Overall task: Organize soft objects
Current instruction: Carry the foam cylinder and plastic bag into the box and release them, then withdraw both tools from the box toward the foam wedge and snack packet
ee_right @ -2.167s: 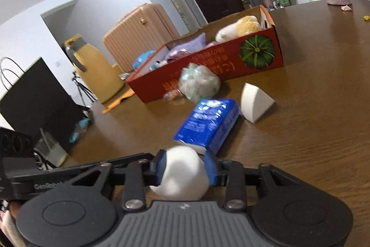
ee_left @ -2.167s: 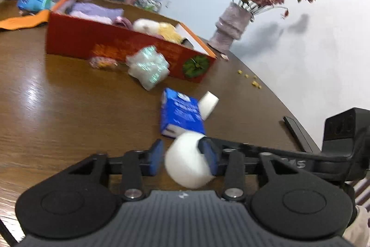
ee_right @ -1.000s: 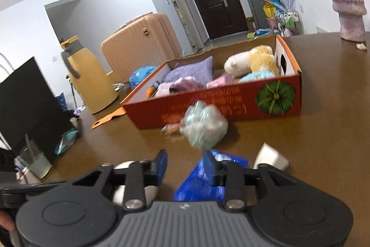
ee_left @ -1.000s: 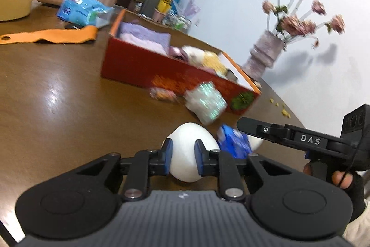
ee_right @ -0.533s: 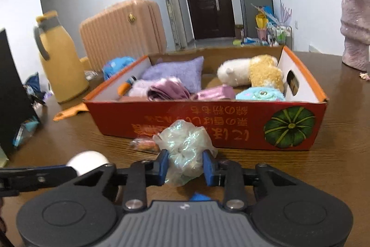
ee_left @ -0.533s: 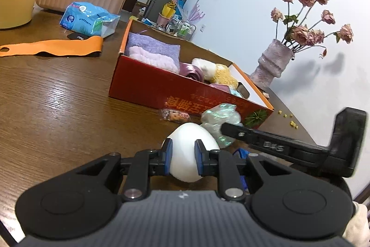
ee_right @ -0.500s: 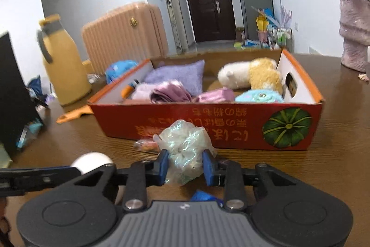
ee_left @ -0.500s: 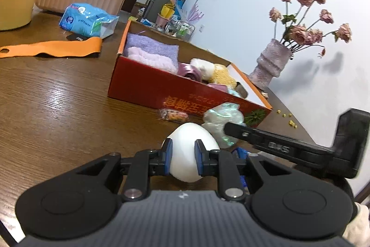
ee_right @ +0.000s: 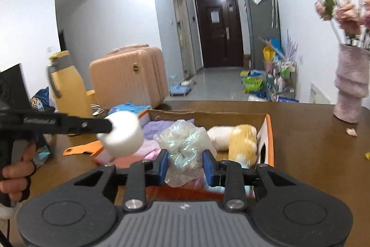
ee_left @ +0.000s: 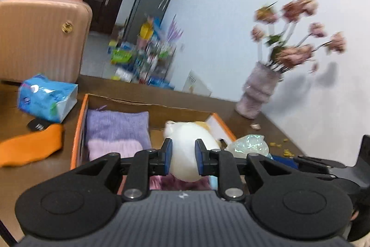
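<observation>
Because the left wrist view shows the left tool (ee_left: 183, 160) pinching a white sponge (ee_left: 188, 149) by its middle, with most of its bulk bulging out ahead of the blue pads, the soft piece could squirm free if the hand jolts. It hangs over the orange box (ee_left: 79, 129), above the purple knit (ee_left: 116, 125) and other soft things, so a slip here would probably land inside. The crinkly plastic bundle (ee_left: 248, 145) appears just to the right.

In the right wrist view, the right tool (ee_right: 184, 164) holds that bundle (ee_right: 185, 145) over the box's near wall (ee_right: 178, 192), pads pressed into loose film. Film compresses and slides, so it could fall short onto the bench (ee_right: 312, 154). The sponge (ee_right: 122, 133) rides close beside it; the two loads could knock together.
</observation>
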`<action>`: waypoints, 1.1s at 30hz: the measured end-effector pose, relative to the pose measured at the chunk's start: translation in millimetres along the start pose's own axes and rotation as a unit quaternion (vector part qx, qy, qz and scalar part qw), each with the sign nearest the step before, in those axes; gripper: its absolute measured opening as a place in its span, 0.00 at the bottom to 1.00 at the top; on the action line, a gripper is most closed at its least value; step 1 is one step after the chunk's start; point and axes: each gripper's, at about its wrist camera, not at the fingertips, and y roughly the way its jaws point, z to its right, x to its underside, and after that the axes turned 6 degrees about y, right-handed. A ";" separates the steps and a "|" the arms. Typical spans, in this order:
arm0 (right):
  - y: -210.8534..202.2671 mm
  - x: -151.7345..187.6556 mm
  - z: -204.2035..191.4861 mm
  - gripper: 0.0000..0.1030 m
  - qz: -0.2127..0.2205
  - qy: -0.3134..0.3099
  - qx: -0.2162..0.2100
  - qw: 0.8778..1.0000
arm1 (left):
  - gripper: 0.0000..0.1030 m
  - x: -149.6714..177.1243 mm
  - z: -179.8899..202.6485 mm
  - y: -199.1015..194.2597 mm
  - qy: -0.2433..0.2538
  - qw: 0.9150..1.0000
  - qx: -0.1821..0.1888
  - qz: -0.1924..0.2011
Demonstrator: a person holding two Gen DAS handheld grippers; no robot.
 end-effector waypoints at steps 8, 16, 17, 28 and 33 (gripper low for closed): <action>148.7 -33.3 21.6 0.31 -0.153 -0.046 0.010 0.987 | 0.21 -5.6 -12.2 139.7 0.072 0.985 -0.071 -0.138; 180.9 -18.9 25.0 0.40 -0.220 -0.053 -0.041 0.973 | 0.48 10.6 -17.8 139.2 0.116 0.981 -0.052 -0.150; 178.8 -19.2 23.5 0.42 -0.222 -0.056 -0.037 0.973 | 0.48 8.7 -18.9 140.9 0.114 0.980 -0.053 -0.152; 94.0 -48.9 20.4 0.54 -0.149 -0.063 -0.005 0.987 | 0.57 -16.9 2.4 55.4 0.132 0.984 -0.075 -0.089; 22.6 -62.1 14.0 0.59 -0.096 -0.069 0.009 0.993 | 0.62 -21.9 12.8 -16.3 0.123 0.986 -0.103 -0.035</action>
